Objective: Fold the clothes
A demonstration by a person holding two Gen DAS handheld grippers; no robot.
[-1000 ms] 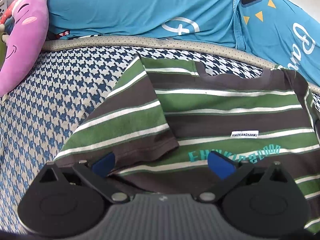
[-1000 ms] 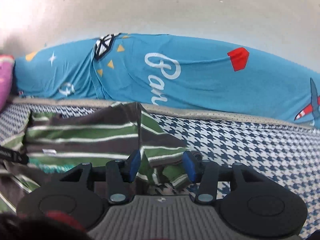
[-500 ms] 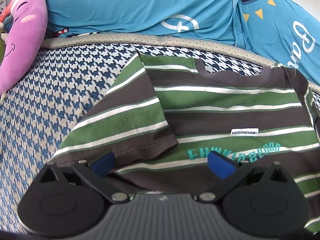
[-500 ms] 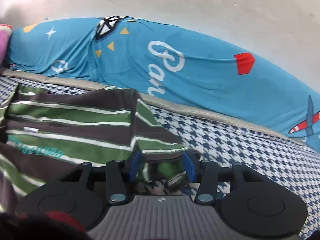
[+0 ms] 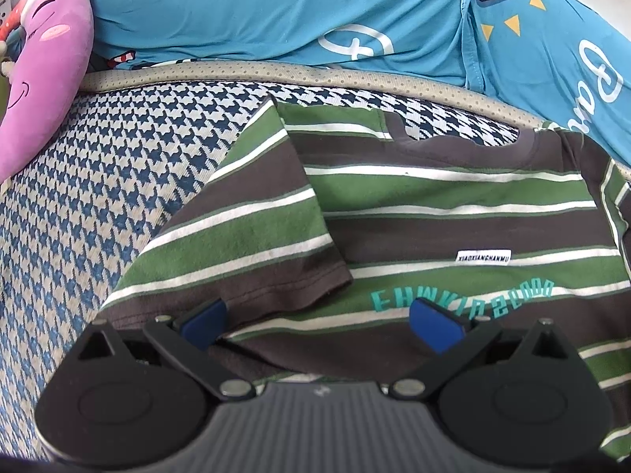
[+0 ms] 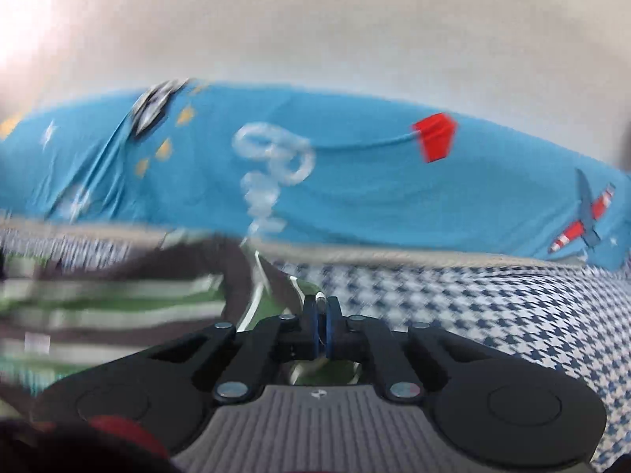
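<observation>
The striped T-shirt [image 5: 434, 213] is taken as the landmark; it is spread flat on the houndstooth sofa seat [image 5: 98, 197], with its neckline turned to the far side.

Nearest to the camera, at the lower part of the T-shirt, the left gripper [image 5: 319, 323] is held with its jaws wide apart and nothing is grasped between them. One blue pad [image 5: 203, 321] is seen at the hem of the left sleeve [image 5: 252, 236], which is folded inward over the chest. The other pad is seen just below the teal lettering [image 5: 461, 295] printed on the shirt. Whether the pads touch the cloth cannot be told.

A little farther, above the lettering, a small white label [image 5: 483, 258] is sewn on a brown stripe.

At the right edge of the T-shirt [image 6: 118, 303], the right gripper [image 6: 321, 317] is clenched on the fabric: the two blue pads are pressed together and a pinch of striped cloth is caught between them. This view is blurred, so finer details cannot be read.

Beyond the neckline, a beige piped edge [image 5: 315, 75] of the seat is seen, and behind it a blue printed cover [image 5: 276, 12] is laid over the backrest. Far to the left of the T-shirt, a pink plush toy [image 5: 43, 79] is leaned.
</observation>
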